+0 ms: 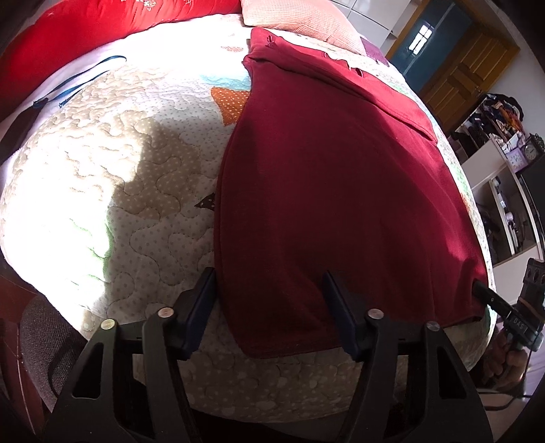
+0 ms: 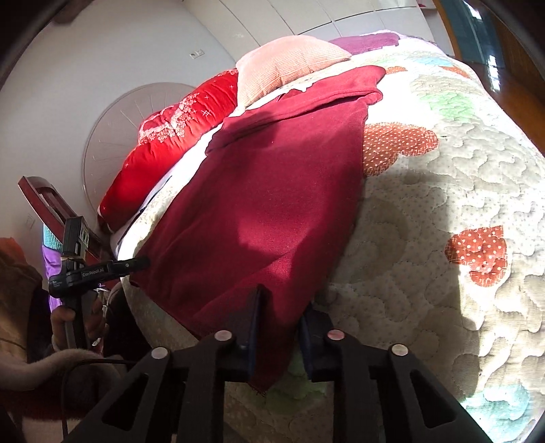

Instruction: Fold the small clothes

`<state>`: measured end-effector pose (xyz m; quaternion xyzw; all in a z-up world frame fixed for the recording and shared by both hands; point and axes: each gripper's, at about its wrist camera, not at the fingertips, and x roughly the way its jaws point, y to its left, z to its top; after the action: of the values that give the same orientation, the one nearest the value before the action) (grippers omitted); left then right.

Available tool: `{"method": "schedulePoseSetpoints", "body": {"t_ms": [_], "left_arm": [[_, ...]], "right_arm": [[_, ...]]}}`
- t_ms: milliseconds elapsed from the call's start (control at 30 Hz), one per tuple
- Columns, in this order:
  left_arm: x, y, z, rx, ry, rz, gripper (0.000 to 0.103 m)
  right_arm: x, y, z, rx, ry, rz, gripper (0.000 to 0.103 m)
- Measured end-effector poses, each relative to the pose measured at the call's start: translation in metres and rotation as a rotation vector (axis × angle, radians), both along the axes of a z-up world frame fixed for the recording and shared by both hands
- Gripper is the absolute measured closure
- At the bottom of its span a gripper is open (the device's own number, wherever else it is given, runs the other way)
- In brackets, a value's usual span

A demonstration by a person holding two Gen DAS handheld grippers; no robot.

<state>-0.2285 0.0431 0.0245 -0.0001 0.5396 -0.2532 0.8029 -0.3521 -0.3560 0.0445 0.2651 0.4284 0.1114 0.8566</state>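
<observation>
A dark red garment [image 1: 327, 191] lies flat on the quilted bed, its near hem toward me; it also shows in the right wrist view [image 2: 265, 204]. My left gripper [image 1: 269, 286] is open, its jaws astride the garment's near left corner, one finger [image 1: 201, 296] on the quilt, the other over the cloth. My right gripper [image 2: 282, 306] has its jaws closed in on the garment's near right corner, cloth running between them. The right gripper also shows in the left wrist view [image 1: 490, 300] at the garment's right corner.
The patchwork quilt [image 1: 143, 177] covers the bed. A red duvet [image 1: 78, 34] and a pink pillow [image 1: 299, 17] lie at the head. A blue lanyard [image 1: 75, 85] lies far left. Shelves [image 1: 504, 191] stand beyond the bed's right edge.
</observation>
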Motion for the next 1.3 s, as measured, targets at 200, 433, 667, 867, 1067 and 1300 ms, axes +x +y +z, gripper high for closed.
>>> {"method": "schedulePoseSetpoints", "body": {"t_ms": [200, 433, 667, 867, 1067, 1300], "left_arm": [[-0.001, -0.003, -0.003, 0.009, -0.009, -0.020, 0.049], [0.001, 0.002, -0.004, -0.027, 0.023, 0.000, 0.044], [-0.002, -0.007, -0.004, 0.016, -0.015, -0.039, 0.045], [0.000, -0.006, -0.002, 0.005, -0.018, -0.043, 0.073], [0.005, -0.004, 0.008, -0.025, -0.018, -0.046, 0.090], [0.028, -0.014, 0.034, -0.092, -0.056, -0.056, 0.091]], "right_arm": [[0.000, -0.008, -0.004, 0.029, 0.011, 0.004, 0.091], [-0.003, -0.006, -0.009, 0.137, 0.012, 0.084, 0.056], [0.000, 0.005, -0.009, 0.124, 0.012, 0.136, 0.066], [0.006, 0.010, -0.016, 0.230, 0.000, 0.135, 0.088], [0.012, 0.002, 0.003, 0.289, -0.078, 0.133, 0.089], [0.038, -0.004, 0.028, 0.285, -0.188, 0.118, 0.090]]}}
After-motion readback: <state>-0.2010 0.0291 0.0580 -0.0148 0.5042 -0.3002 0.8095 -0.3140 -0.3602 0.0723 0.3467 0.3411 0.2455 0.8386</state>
